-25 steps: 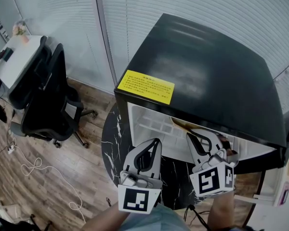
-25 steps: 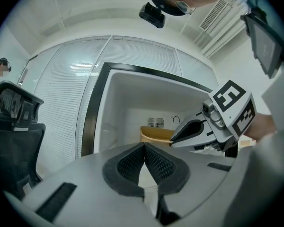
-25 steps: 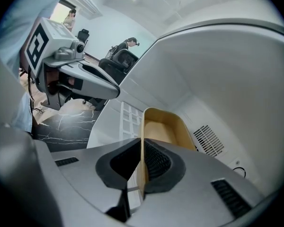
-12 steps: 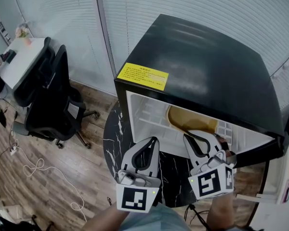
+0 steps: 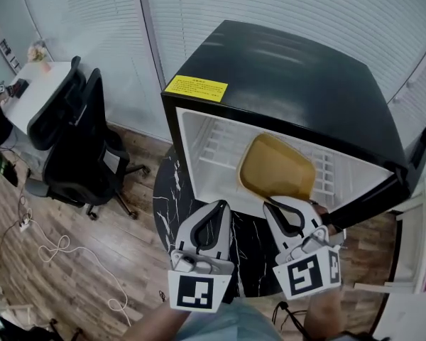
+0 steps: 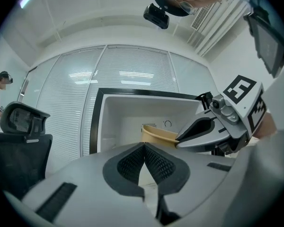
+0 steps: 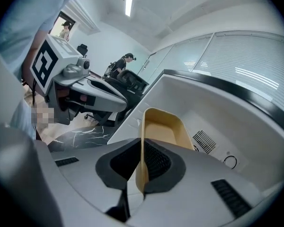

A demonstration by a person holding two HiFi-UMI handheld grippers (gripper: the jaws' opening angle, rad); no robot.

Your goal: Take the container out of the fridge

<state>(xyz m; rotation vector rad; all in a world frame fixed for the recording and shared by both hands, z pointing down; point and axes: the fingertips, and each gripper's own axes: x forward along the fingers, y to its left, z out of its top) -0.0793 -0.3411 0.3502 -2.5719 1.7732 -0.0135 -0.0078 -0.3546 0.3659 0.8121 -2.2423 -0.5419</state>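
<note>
A tan plastic container sits at the mouth of the open black mini fridge, over its white wire shelf. My right gripper is shut on the container's near rim; in the right gripper view the rim is pinched between the dark pads. My left gripper hangs in front of the fridge's lower left, shut with nothing between its pads. From the left gripper view the container shows inside the white cavity beside the right gripper.
The fridge stands on a round black marble table. Its door is swung open at the right. A black office chair and a desk stand left on the wooden floor, where a white cable lies. Blinds cover the glass wall behind.
The view has shifted so the fridge's inside shows more. The tan container has come forward toward the opening with my right gripper shut on its rim. The left gripper has barely moved.
</note>
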